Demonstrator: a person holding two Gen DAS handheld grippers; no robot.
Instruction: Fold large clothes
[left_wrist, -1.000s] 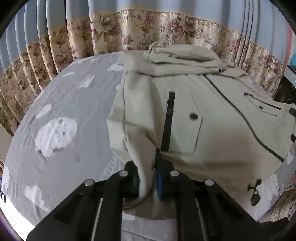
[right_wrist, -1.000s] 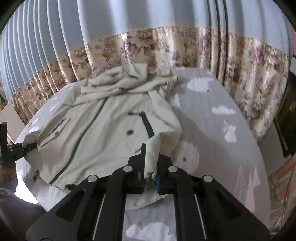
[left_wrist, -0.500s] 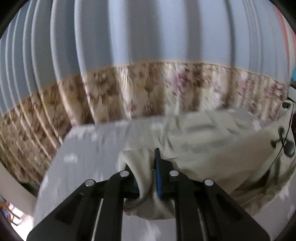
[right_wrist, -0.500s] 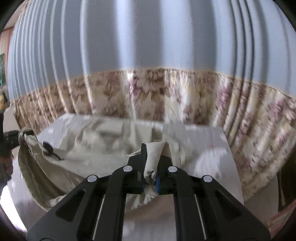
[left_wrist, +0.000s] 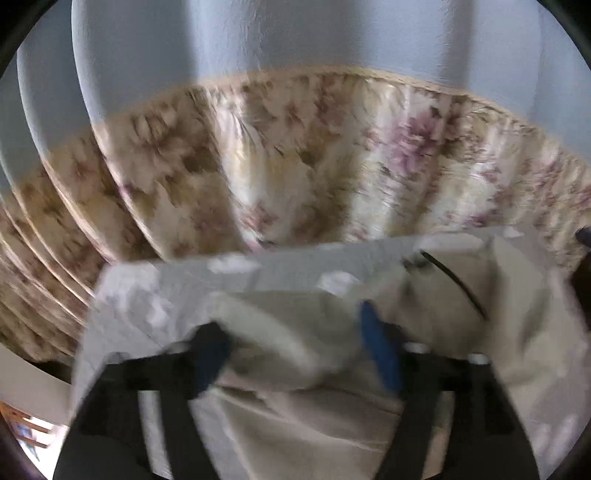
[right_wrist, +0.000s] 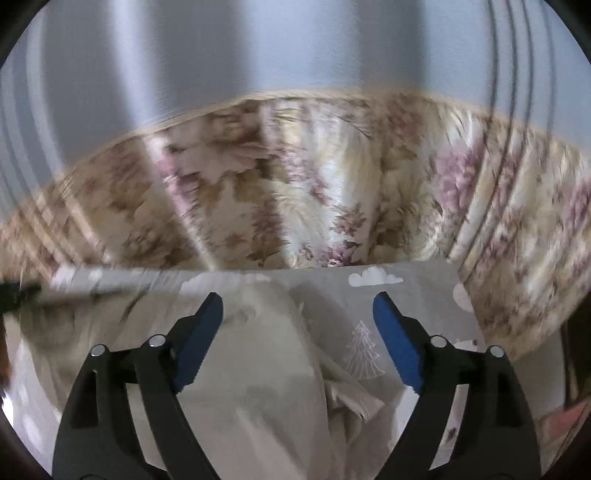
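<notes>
A large beige jacket (left_wrist: 303, 417) lies folded over on the grey bed sheet (left_wrist: 280, 266). In the blurred left wrist view my left gripper (left_wrist: 291, 343) is open, its blue pads (left_wrist: 380, 354) spread wide, with a fold of the jacket lying loose between them. In the right wrist view my right gripper (right_wrist: 297, 332) is open just above the jacket (right_wrist: 266, 387), whose edge runs down between the fingers. The sheet (right_wrist: 402, 295) with white cloud and tree prints shows to its right.
A curtain, pale blue above and floral below (left_wrist: 295, 158), hangs close behind the far edge of the bed; it also fills the right wrist view (right_wrist: 314, 177). The other gripper's dark tip shows at the left edge (right_wrist: 14, 291).
Both grippers carried the jacket's hem away from the near edge toward the curtain, folding it over. Both then opened and let go of the fabric.
</notes>
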